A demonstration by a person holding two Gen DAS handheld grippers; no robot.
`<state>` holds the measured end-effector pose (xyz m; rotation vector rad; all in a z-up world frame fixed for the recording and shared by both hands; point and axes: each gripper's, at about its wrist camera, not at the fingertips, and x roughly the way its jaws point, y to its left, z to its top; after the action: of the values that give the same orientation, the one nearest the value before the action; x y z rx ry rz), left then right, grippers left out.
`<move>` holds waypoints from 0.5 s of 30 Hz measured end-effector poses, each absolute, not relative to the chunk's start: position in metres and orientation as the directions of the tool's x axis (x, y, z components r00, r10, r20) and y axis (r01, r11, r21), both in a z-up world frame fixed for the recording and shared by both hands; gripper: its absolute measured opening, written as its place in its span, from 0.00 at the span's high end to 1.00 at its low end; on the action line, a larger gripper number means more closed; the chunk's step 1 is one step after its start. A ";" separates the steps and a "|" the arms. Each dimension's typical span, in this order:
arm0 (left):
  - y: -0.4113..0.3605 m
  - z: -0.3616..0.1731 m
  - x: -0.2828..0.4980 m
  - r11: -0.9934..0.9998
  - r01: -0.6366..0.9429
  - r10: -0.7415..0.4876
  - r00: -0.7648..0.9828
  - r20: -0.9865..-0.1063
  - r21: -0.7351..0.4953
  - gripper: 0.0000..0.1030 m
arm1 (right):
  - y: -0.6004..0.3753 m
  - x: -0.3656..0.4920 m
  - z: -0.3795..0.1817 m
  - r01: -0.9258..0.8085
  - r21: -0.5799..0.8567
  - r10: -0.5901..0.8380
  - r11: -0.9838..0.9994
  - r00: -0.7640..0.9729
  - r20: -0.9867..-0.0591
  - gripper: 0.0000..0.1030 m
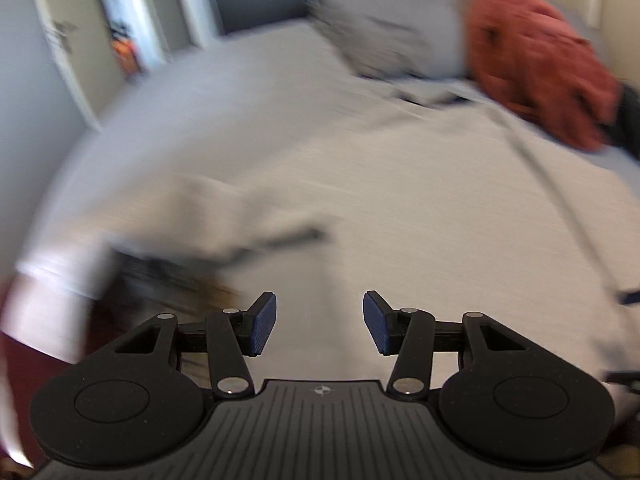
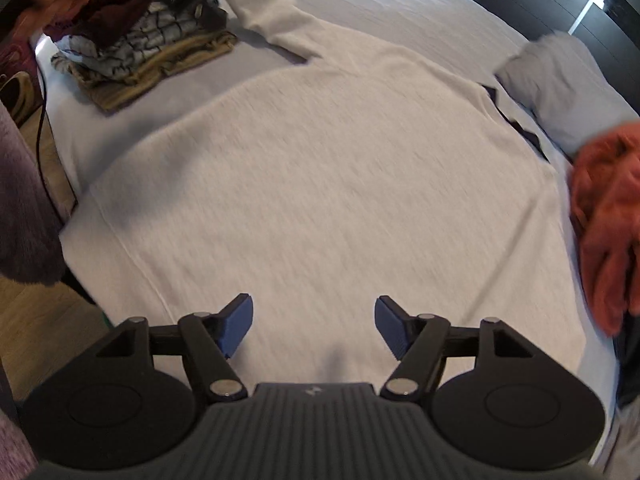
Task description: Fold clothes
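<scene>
a cream sweater (image 2: 320, 184) lies spread flat on the bed (image 2: 400, 4), covering most of the grey cover, with one sleeve (image 2: 272, 12) stretched toward the far left corner. the right gripper (image 2: 314, 326) hangs just above the sweater's near hem, its blue pads (image 2: 240, 322) set wide apart with nothing between them. the left gripper (image 1: 320, 322) is over the same sweater (image 1: 400, 200), jaws likewise spread wide and holding nothing; its view is smeared with blur, so whether the pads touch the cloth cannot be told.

at the bed's far left corner sits a stack of folded clothes (image 2: 148, 56), a tan piece at the bottom, patterned ones above, something dark red on top. to the right of the sweater lies a rumpled orange garment (image 2: 608, 216), and beyond it a grey garment (image 2: 560, 84) bunched near the edge. in the left view the orange garment (image 1: 532, 60) and the grey garment (image 1: 392, 36) sit at the far side, touching each other, with a door (image 1: 68, 40) beyond the bed on the left.
</scene>
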<state>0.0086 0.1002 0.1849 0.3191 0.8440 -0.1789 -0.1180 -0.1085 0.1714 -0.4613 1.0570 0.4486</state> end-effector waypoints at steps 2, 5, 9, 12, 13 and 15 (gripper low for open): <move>0.122 0.191 0.020 0.950 0.197 0.044 0.685 -0.727 0.243 0.55 | -0.099 -0.107 0.167 -0.566 -0.118 0.150 0.816 0.404 -0.903 0.31; 0.149 0.193 0.031 0.954 0.102 0.131 0.704 -0.698 0.281 0.54 | -0.087 -0.095 0.159 -0.578 -0.086 0.170 0.811 0.375 -0.911 0.31; 0.168 0.189 0.041 0.951 0.079 0.167 0.677 -0.716 0.297 0.54 | -0.080 -0.082 0.145 -0.586 -0.092 0.155 0.805 0.358 -0.921 0.31; 0.170 0.191 0.036 0.952 0.090 0.151 0.695 -0.703 0.294 0.54 | -0.080 -0.074 0.138 -0.584 -0.085 0.151 0.808 0.345 -0.926 0.30; 0.169 0.195 0.030 0.951 0.097 0.139 0.715 -0.685 0.294 0.54 | -0.081 -0.072 0.136 -0.583 -0.084 0.150 0.808 0.342 -0.928 0.30; 0.164 0.200 0.022 0.940 0.116 0.124 0.759 -0.640 0.320 0.52 | -0.081 -0.071 0.134 -0.585 -0.081 0.151 0.807 0.336 -0.930 0.30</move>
<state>0.0219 0.1642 0.2005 0.3545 0.7134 0.0043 -0.0707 -0.0807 0.1337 -0.4435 1.1341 0.5010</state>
